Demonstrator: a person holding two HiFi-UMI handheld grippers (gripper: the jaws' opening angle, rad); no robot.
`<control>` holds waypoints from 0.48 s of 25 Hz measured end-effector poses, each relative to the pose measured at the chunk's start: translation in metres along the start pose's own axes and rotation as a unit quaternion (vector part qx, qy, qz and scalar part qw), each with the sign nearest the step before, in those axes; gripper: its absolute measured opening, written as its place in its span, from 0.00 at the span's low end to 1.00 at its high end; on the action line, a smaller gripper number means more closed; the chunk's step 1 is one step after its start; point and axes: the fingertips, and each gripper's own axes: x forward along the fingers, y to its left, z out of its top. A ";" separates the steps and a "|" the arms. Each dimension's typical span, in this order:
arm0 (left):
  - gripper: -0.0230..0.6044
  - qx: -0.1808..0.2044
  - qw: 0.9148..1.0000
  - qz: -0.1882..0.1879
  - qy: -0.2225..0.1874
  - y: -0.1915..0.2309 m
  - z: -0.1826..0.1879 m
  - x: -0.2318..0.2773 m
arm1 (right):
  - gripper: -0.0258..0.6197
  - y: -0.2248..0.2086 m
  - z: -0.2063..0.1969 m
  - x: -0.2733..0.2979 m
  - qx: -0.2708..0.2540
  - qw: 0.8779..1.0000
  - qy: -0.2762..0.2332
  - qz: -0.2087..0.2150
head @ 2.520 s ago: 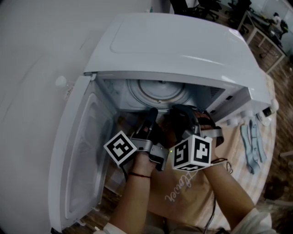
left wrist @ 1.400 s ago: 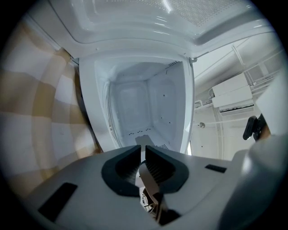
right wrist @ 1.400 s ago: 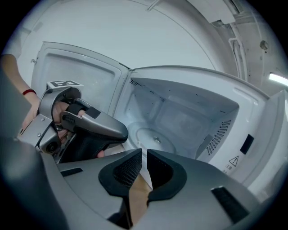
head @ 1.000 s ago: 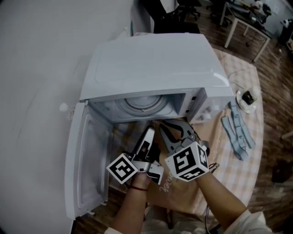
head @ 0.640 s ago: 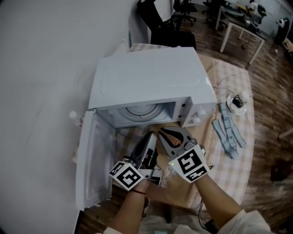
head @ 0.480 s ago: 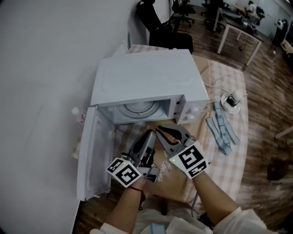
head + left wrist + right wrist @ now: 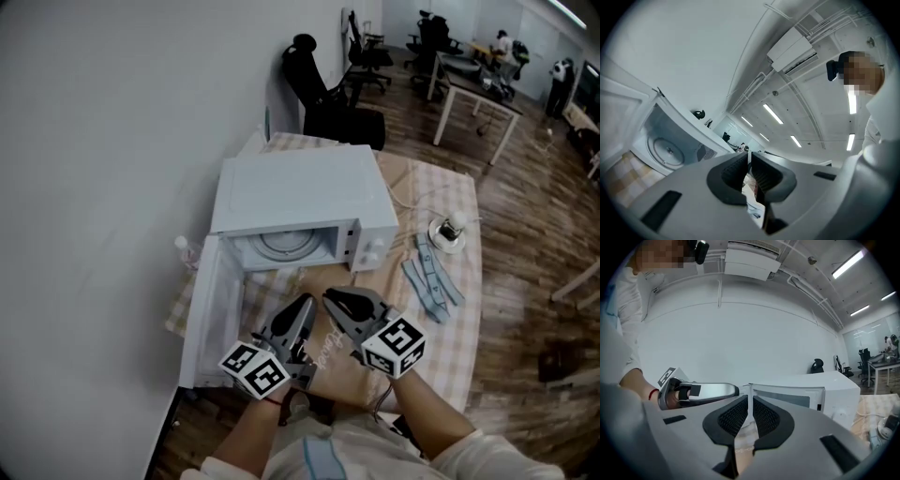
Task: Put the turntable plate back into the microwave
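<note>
Plate (image 7: 284,246) lies inside the microwave (image 7: 298,199), whose door (image 7: 214,309) stands wide open to the left. Left claw (image 7: 305,304) and right claw (image 7: 329,296), both pinched together and empty, hang above the bench (image 7: 450,319), clear of the opening's front edge.

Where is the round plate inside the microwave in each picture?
Head view: turntable plate sits inside the open microwave, just above the middle.
Left gripper view: lower left, inside the cavity.
Right gripper view: plate not visible.
Shared landmark: the white microwave.
</note>
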 end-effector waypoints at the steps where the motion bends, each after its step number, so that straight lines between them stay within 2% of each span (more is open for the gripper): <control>1: 0.07 0.009 1.000 -0.005 0.003 -0.008 0.003 -0.002 | 0.12 0.005 0.004 -0.004 0.003 1.000 -0.004 0.002; 8: 0.07 0.053 0.997 -0.046 0.015 -0.060 0.023 -0.019 | 0.12 0.044 0.034 -0.027 -0.004 1.000 -0.024 0.016; 12: 0.07 0.085 0.995 -0.051 0.020 -0.077 0.032 -0.034 | 0.12 0.061 0.048 -0.035 -0.017 0.999 -0.034 0.017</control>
